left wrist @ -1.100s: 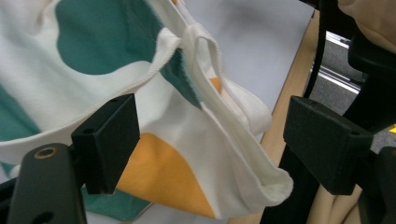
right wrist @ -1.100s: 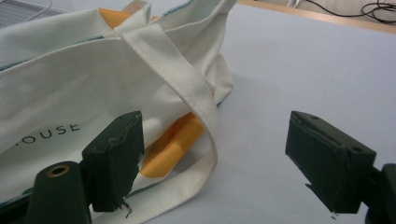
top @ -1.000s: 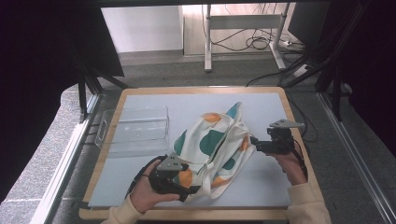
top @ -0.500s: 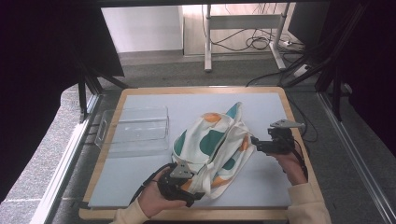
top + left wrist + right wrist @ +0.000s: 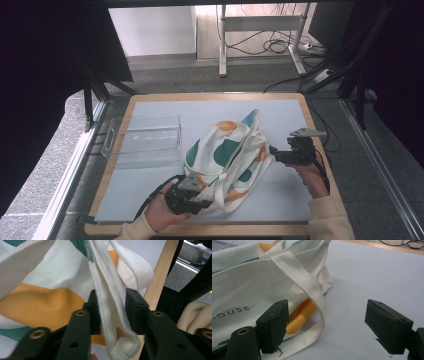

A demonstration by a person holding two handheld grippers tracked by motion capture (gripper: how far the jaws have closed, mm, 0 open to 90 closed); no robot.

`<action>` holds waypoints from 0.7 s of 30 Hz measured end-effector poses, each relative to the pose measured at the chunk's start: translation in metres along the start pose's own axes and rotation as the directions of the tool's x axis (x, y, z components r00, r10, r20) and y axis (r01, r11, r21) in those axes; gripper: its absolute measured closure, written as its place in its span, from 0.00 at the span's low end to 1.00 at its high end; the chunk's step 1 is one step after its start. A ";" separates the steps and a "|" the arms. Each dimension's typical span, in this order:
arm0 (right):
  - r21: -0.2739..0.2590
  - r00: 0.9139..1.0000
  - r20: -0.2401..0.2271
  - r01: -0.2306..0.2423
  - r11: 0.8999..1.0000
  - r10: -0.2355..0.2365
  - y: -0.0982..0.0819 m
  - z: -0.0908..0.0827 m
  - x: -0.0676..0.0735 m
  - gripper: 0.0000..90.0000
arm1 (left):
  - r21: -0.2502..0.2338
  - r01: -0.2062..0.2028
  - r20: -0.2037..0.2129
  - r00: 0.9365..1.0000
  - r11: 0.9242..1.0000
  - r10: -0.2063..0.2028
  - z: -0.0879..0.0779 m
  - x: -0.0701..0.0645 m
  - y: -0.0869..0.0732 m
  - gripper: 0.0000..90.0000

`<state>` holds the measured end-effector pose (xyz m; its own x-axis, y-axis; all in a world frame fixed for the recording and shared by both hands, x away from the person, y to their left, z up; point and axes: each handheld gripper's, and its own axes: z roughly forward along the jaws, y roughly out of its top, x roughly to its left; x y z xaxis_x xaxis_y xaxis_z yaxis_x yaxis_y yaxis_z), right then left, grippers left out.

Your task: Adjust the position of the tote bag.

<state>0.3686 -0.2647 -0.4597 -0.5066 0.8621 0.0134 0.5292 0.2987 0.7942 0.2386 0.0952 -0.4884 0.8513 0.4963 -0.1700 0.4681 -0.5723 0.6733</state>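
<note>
The cloth bag (image 5: pixel 227 160), white with green and orange patches, lies near the middle of the bench (image 5: pixel 150 200), and every place here is given from this bag. Far to the left of the bag stands a clear plastic box (image 5: pixel 145 140), well apart from it, with its left wall reaching over the left edge of the bench; between the box and the bag a strip of bare grey surface is free. At the near left corner of the bag is the left tool (image 5: pixel 192 197), held in a hand (image 5: pixel 160 217) close to the front edge of the bench. Its jaws have just been closing, and in the left gripper view the white strap (image 5: pixel 110 312) of the bag runs between them; the left tool (image 5: pixel 111 312) is narrow around the strap, but I cannot tell if both pads already press it. In that view the wooden rim of the bench passes just behind the strap. Behind the bag, toward the far edge, a wide free area is left. Just beside the right side of the bag the right tool (image 5: pixel 280 154) is held with its jaws spread wide, and in the right gripper view the right tool (image 5: pixel 325 326) has one jaw at the bag's cloth while the other stands over bare bench.
</note>
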 end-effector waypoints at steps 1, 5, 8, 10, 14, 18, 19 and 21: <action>0.002 1.000 0.007 0.000 1.000 0.000 0.000 0.000 0.000 0.22 | 0.002 0.007 0.000 1.000 1.000 -0.007 -0.001 0.001 0.000 0.83; 0.003 1.000 0.016 -0.001 1.000 0.001 0.001 0.001 0.000 0.22 | -0.012 0.027 -0.003 1.000 1.000 -0.028 -0.002 0.005 -0.001 0.89; -0.005 1.000 0.004 -0.006 1.000 0.006 0.002 0.000 0.000 0.23 | -0.016 0.034 -0.003 0.999 0.999 -0.034 -0.002 0.006 -0.002 0.90; -0.014 1.000 0.003 -0.005 1.000 0.005 0.002 -0.001 0.001 0.23 | -0.015 0.032 -0.008 0.999 0.999 -0.032 -0.002 0.005 -0.002 0.90; -0.027 1.000 -0.013 -0.016 1.000 0.016 0.004 -0.003 0.000 0.25 | -0.018 0.031 -0.009 0.999 0.999 -0.031 -0.001 0.005 -0.002 0.90; -0.043 0.998 -0.052 -0.037 0.998 0.034 0.011 -0.006 -0.001 0.26 | -0.020 0.034 -0.009 0.999 0.999 -0.035 -0.002 0.005 -0.002 0.90; -0.045 0.998 -0.050 -0.034 0.998 0.031 0.013 -0.007 0.000 0.26 | -0.020 0.035 -0.009 0.999 0.999 -0.036 -0.002 0.005 -0.002 0.90; -0.050 0.998 -0.055 -0.028 0.998 0.025 0.019 -0.007 0.002 0.26 | -0.020 0.030 -0.011 0.999 0.999 -0.030 -0.002 0.004 -0.002 0.90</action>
<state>0.3730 -0.2606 -0.4404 -0.5297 0.8456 0.0665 0.5084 0.2538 0.8229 0.2409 0.0999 -0.4892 0.8341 0.5207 -0.1822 0.4885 -0.5438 0.6824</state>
